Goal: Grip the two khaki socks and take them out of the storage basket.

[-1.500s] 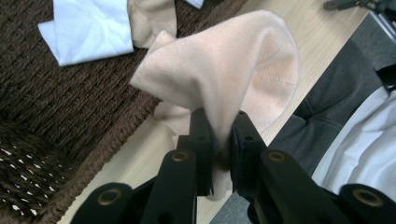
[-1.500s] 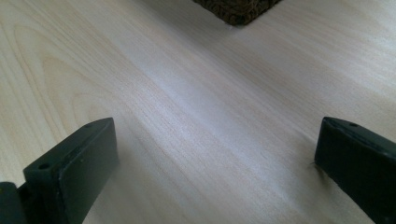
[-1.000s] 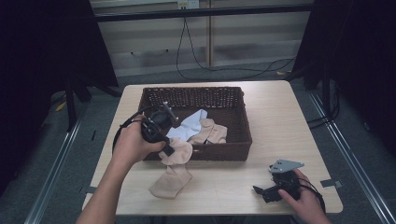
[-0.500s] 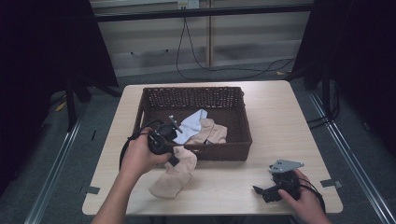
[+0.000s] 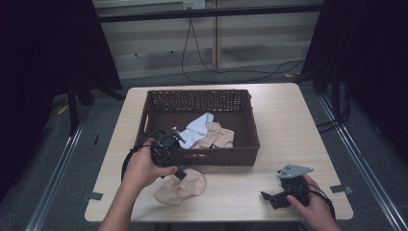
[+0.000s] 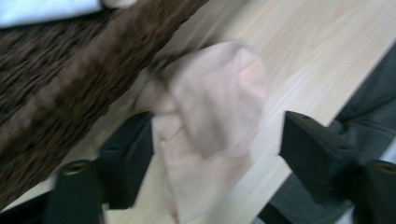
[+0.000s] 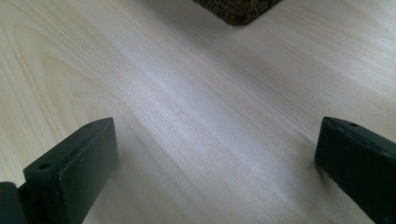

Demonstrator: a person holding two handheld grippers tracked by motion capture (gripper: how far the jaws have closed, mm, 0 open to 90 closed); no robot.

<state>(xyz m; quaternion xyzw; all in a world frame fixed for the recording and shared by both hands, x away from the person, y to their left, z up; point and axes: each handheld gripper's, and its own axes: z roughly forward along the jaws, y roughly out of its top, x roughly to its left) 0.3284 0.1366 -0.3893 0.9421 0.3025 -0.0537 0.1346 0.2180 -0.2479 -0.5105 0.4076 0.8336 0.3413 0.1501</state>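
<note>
One beige sock (image 5: 180, 188), lengthwise beside basket (image 5: 202, 157)

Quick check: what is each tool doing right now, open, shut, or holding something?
Left tool: jaws just opened, beige sock lies loose between them on the table.
Right tool: open, nothing between the jaws.

A basket (image 5: 199, 126) stands on the middle of the table (image 5: 288, 120), and two cloths (image 5: 208, 134) lie in it, toward its near wall. One more cloth (image 5: 180, 187) lies on the table just before that wall, at the left. The left gripper (image 5: 179, 172) is over this cloth, and the right gripper (image 5: 269, 197) rests far to the right, near the table's front edge.
</note>
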